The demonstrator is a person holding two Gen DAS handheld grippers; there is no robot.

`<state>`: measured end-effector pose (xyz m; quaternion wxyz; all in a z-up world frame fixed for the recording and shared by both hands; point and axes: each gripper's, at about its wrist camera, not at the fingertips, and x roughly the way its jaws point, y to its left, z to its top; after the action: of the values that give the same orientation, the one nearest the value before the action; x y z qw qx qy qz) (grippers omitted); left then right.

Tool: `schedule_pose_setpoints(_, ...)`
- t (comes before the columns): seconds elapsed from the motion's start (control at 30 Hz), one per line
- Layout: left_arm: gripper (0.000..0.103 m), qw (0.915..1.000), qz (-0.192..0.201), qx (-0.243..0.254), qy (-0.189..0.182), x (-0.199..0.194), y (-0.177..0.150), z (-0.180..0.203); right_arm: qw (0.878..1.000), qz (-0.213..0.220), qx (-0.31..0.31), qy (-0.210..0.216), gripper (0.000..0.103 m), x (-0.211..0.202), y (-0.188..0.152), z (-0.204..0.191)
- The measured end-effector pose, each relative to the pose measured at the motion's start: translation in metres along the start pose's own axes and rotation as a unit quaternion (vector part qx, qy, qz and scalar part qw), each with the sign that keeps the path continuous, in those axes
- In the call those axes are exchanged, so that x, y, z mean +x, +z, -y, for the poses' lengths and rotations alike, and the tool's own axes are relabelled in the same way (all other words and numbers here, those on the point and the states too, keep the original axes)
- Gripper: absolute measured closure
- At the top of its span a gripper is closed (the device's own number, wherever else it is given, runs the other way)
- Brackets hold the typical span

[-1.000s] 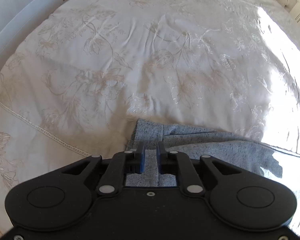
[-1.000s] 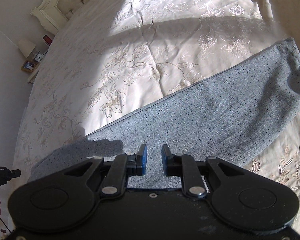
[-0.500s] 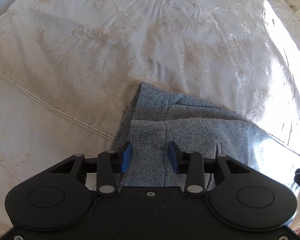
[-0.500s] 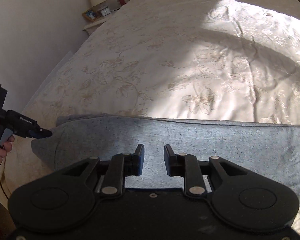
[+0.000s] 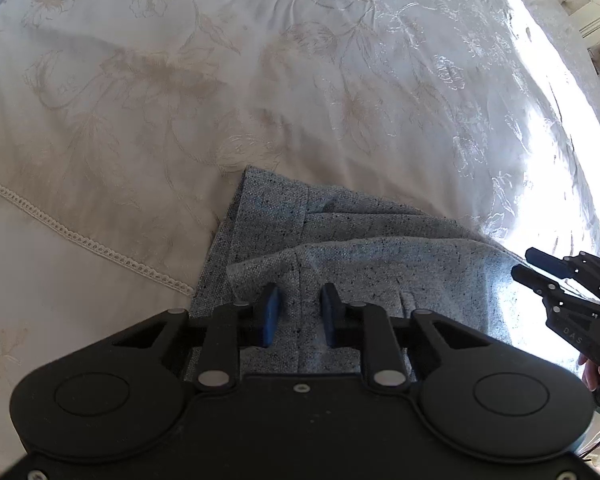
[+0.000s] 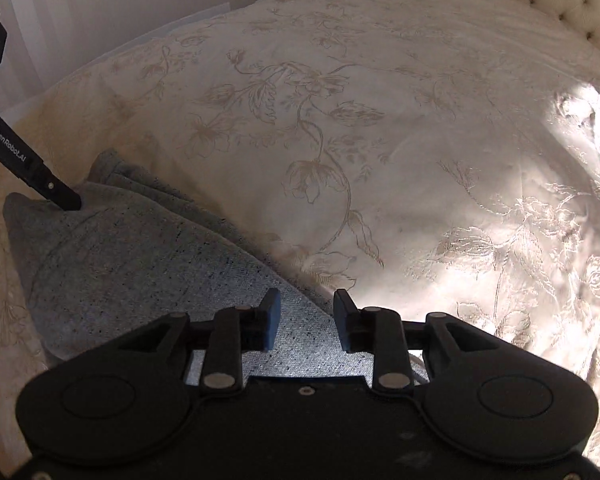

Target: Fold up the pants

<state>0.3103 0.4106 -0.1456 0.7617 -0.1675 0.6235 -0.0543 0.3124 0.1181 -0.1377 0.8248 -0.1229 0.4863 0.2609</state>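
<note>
Pants (image 5: pixel 364 256) lie on the bedspread (image 5: pixel 260 80) at its near edge, grey speckled knit, bunched in two or three loose layers with a hemmed end pointing up the bed.

Left gripper (image 5: pixel 298 314) is over that hemmed end, nose-down. Jaws have just been closing in, now a modest gap with the top layer and a seam line between the pads. Can't tell if the pads actually bite the cloth; looks like they only straddle it.

Right gripper (image 6: pixel 305 320) is further along the pants from the hem, at the long edge where cloth meets bedspread. Jaws have just been opening, clear gap, cloth edge below them, nothing pinched.

Handling, my read: light, soft, floppy, no stiffness, so it sags and drags whatever isn't lifted. Knit surface should grip the pads fine, not slippery, not fragile. Layers are the risk: a shallow pinch takes only the top ply.

Best hold: the hem corner for left, deep enough to catch every layer; the long folded edge for right, so both lift together.
</note>
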Motion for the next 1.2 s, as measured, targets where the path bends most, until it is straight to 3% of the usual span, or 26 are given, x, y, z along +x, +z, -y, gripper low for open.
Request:
schedule_pose_setpoints(0.1,0.083,0.9998,0.019,0.002,-0.002,-0.006,-0.005,0.001,0.999,-0.022,-0.018,0.026,0.072,0.011,0.004,0.003)
schedule_pose_setpoints(0.23,0.086,0.9989,0.041,0.018,0.011,-0.015,-0.015,0.009,0.998,-0.03,-0.042,0.027,0.074,0.018,0.002,0.003)
schedule_pose_setpoints(0.3,0.089,0.9974,0.061,0.032,0.022,-0.023,-0.021,0.017,0.999,-0.024,-0.03,0.031,0.1,0.013,0.0,0.005)
schedule_pose_setpoints(0.33,0.089,0.9958,0.076,0.042,0.03,-0.03,-0.025,0.022,0.999,-0.019,-0.023,0.035,0.101,0.009,0.0,0.006)
schedule_pose_setpoints(0.47,0.091,0.9844,0.136,0.095,0.058,-0.051,-0.038,0.044,0.999,0.017,-0.028,0.027,0.101,-0.018,-0.005,0.002)
schedule_pose_setpoints(0.6,0.09,0.9675,0.162,0.157,0.115,-0.036,-0.036,0.065,0.999,0.04,-0.006,0.005,0.101,-0.026,0.0,0.007)
schedule_pose_setpoints(0.83,0.08,0.957,0.112,0.175,0.202,0.03,-0.014,0.075,0.999,-0.029,-0.012,-0.029,0.098,0.035,0.002,0.0)
schedule_pose_setpoints(0.9,0.075,0.9566,0.125,0.16,0.209,0.022,-0.015,0.075,0.999,-0.017,0.0,-0.046,0.095,0.027,0.001,-0.001)
schedule_pose_setpoints(0.97,0.074,0.9613,0.142,0.123,0.201,0.007,-0.015,0.07,0.998,0.013,0.03,-0.052,0.085,0.004,-0.003,0.002)
schedule_pose_setpoints(1.03,0.075,0.9585,0.159,0.099,0.214,-0.007,-0.018,0.069,0.996,0.036,0.062,-0.054,0.083,-0.022,-0.012,0.007)
schedule_pose_setpoints(1.1,0.075,0.9541,0.173,0.1,0.223,-0.021,-0.027,0.074,0.992,0.046,0.102,-0.05,0.083,-0.046,-0.025,0.014)
schedule_pose_setpoints(1.2,0.075,0.9527,0.176,0.137,0.206,-0.037,-0.053,0.096,0.985,0.048,0.16,-0.051,0.083,-0.076,-0.054,0.025)
